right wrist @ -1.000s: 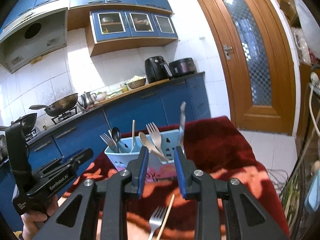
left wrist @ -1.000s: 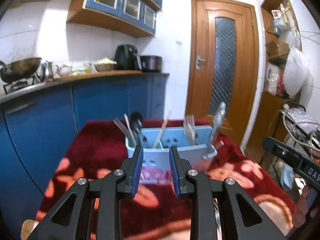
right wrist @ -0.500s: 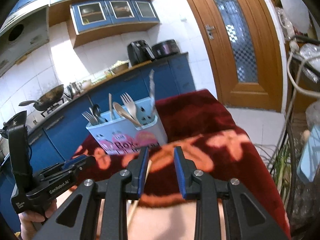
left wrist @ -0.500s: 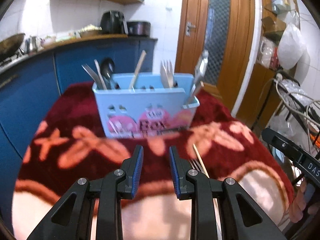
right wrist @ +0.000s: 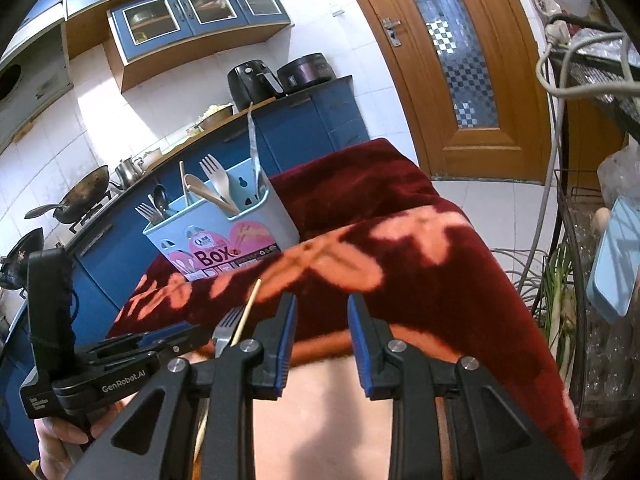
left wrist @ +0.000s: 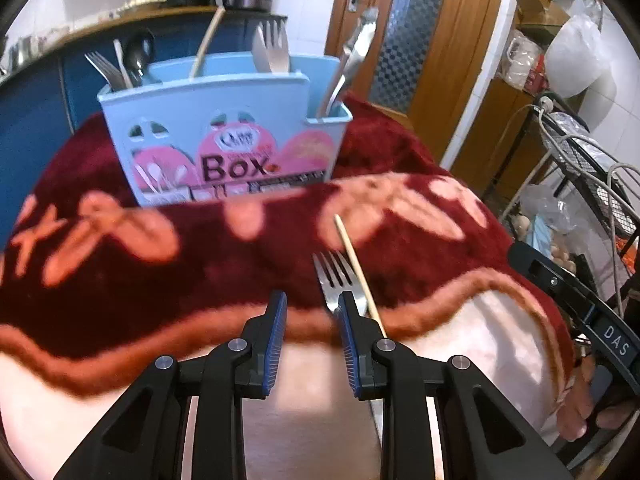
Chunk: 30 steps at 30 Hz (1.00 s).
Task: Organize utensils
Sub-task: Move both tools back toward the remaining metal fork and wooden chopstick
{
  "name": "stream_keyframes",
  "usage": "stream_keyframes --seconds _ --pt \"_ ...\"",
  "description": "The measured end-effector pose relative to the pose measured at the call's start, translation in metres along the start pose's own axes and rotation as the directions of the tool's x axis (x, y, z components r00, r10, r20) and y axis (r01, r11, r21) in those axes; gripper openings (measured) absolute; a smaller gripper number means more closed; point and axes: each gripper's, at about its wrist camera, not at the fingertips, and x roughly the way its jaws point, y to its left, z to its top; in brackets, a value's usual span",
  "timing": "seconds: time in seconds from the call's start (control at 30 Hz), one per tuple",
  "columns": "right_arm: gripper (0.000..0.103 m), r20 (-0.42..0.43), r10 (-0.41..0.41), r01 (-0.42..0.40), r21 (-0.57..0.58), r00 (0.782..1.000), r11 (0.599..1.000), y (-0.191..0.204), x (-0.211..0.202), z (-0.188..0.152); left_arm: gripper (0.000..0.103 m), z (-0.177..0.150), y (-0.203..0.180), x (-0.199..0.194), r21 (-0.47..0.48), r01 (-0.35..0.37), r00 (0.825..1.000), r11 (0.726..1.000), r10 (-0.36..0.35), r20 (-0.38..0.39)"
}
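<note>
A light blue utensil box [left wrist: 224, 136] [right wrist: 224, 240] stands on the red flowered cloth, holding forks, spoons, a chopstick and a metal utensil. A metal fork [left wrist: 334, 276] [right wrist: 225, 326] and a wooden chopstick [left wrist: 356, 268] [right wrist: 247, 312] lie side by side on the cloth nearer me. My left gripper [left wrist: 310, 312] hovers just left of the fork's neck, jaws open with nothing between them. My right gripper [right wrist: 322, 312] is open and empty over the cloth, to the right of the fork and chopstick.
The cloth-covered table [left wrist: 120, 264] [right wrist: 400, 248] drops off at its right edge. A wire rack [left wrist: 592, 168] with cables and bags stands to the right. Blue kitchen cabinets [right wrist: 312, 124] and a wooden door [right wrist: 460, 60] lie behind. The left gripper's body [right wrist: 100, 372] sits at lower left in the right wrist view.
Both grippers have dropped and tilted down toward the cloth. The box has grown larger and risen in both views, and the fork and chopstick have come into the left wrist view.
</note>
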Motion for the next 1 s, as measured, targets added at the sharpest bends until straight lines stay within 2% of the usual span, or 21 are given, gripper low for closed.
stream_keyframes --seconds 0.4,0.57,0.63,0.8,1.0 --pt "0.029 -0.005 -0.005 0.005 0.023 1.0 1.0 -0.013 -0.003 -0.003 0.026 0.001 -0.006 0.015 -0.022 0.074 0.996 0.997 -0.074 -0.041" --pt "0.029 -0.011 -0.008 0.008 0.024 1.0 1.0 -0.015 -0.002 -0.005 0.004 0.001 -0.005 0.019 -0.052 0.133 0.99 0.99 -0.136 -0.045" --pt "0.029 -0.017 -0.008 0.009 0.023 1.0 1.0 -0.014 -0.001 -0.005 0.002 0.0 -0.004 0.02 -0.066 0.153 0.987 0.986 -0.156 -0.046" --pt "0.029 -0.037 -0.011 0.011 0.007 0.999 1.0 -0.01 0.002 -0.006 0.001 -0.002 0.001 0.015 -0.084 0.17 0.985 0.982 -0.172 -0.019" --pt "0.029 -0.068 -0.003 0.002 -0.016 0.998 1.0 0.001 0.006 -0.005 0.001 0.0 0.014 -0.006 -0.09 0.137 0.989 0.987 -0.131 0.07"
